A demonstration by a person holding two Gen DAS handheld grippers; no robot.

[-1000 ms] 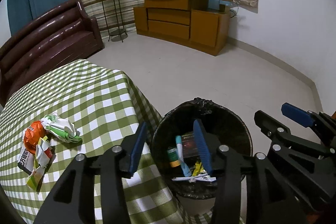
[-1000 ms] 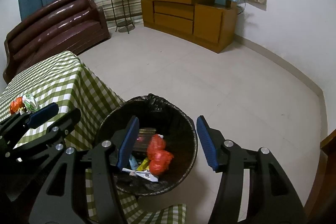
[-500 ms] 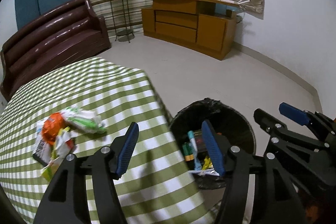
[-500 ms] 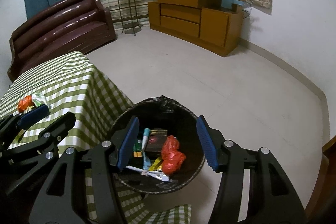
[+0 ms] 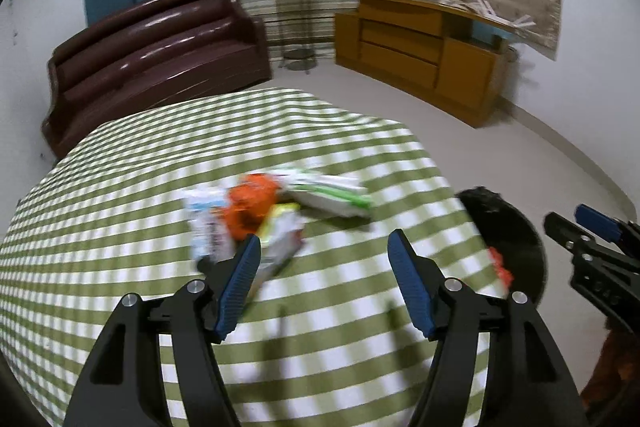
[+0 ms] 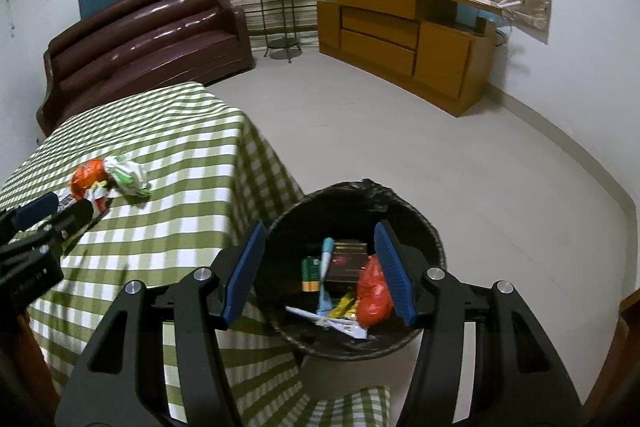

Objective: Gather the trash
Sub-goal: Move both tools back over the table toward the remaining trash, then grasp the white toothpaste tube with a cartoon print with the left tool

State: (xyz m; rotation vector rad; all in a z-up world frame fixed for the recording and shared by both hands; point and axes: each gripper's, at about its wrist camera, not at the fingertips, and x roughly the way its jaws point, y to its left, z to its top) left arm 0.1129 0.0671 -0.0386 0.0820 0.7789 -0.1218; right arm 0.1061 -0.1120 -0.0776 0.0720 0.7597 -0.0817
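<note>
- Since a second ago, my left gripper (image 5: 324, 251) is no longer hanging over the bin; it is now pointing down at the checked tablecloth (image 5: 120, 195), with the trash pile just ahead of its left finger.
- Its jaws are opening as I am writing this, and nothing is sitting between the blue pads (image 5: 240, 283); only bare cloth is showing in the gap.
- That trash pile (image 5: 264, 215) is lying on the cloth: an orange crumpled wrapper (image 5: 250, 207) in the middle, a white-and-green packet (image 5: 332, 193) to its right, and a white printed wrapper (image 5: 208, 223) to its left, all touching or overlapping. The left wrist view is blurring, so I cannot read any print.
- My right gripper (image 6: 320, 267) is hovering above the black-lined bin (image 6: 424, 223), which is standing on the floor just beside the table's corner.
- Its jaws are standing partly apart and are gripping nothing; the rubbish seen between them is lying down inside the bin.
- Inside the bin I am seeing a red crumpled bag (image 6: 372, 291), a blue-tipped tube (image 6: 325, 267), a dark box (image 6: 348, 259) and white scraps (image 6: 336, 323).
</note>
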